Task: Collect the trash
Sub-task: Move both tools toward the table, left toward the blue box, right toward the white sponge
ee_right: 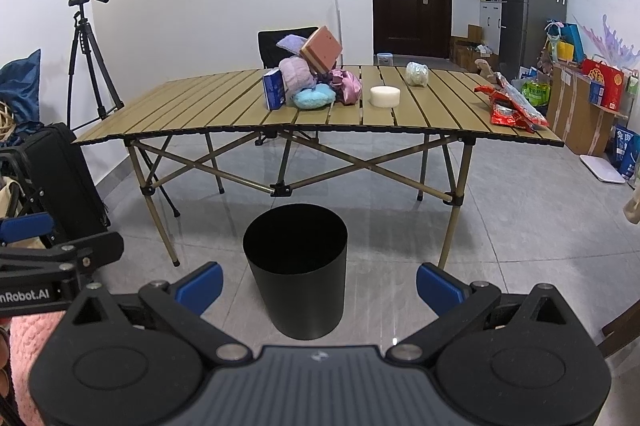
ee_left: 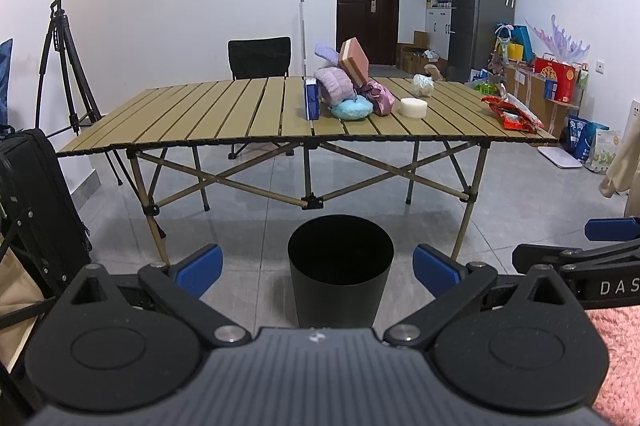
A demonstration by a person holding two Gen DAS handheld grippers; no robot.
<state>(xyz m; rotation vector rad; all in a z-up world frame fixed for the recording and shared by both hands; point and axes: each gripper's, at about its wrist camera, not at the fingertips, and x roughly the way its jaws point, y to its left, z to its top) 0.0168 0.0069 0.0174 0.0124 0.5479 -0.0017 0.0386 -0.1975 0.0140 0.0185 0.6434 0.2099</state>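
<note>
Held the left gripper (ee_left: 316, 266) low and well back from the table (ee_left: 200, 114), jaws spread wide with nothing between them. Held the right gripper (ee_right: 318, 280) just beside it at the same height, likewise wide open and empty. Faced the bin (ee_left: 340, 298) on the floor, near the front edge of the table and open at the top. Read the tabletop from the left: bare slats, then a blue box (ee_left: 311, 98) upright, touching a heap (ee_left: 344, 82) of soft cloths with a pink block propped on top; probably not trash. Further right, apart from the heap, saw a white puck (ee_left: 413, 107), behind it a crumpled clear wrap (ee_left: 423, 84), and at the far right edge the red wrappers (ee_left: 512, 112), lying flat and partly over the rim. Judged the wrap and the wrappers the likeliest trash, none of it collected yet. Called for a long step forward first, then the right gripper to the wrappers as the nearer side. Best pinched at a raised fold, not the flat foil, which would likely slip. Best carried clear of the table edge and released right over the bin mouth, since light film drifts.
</note>
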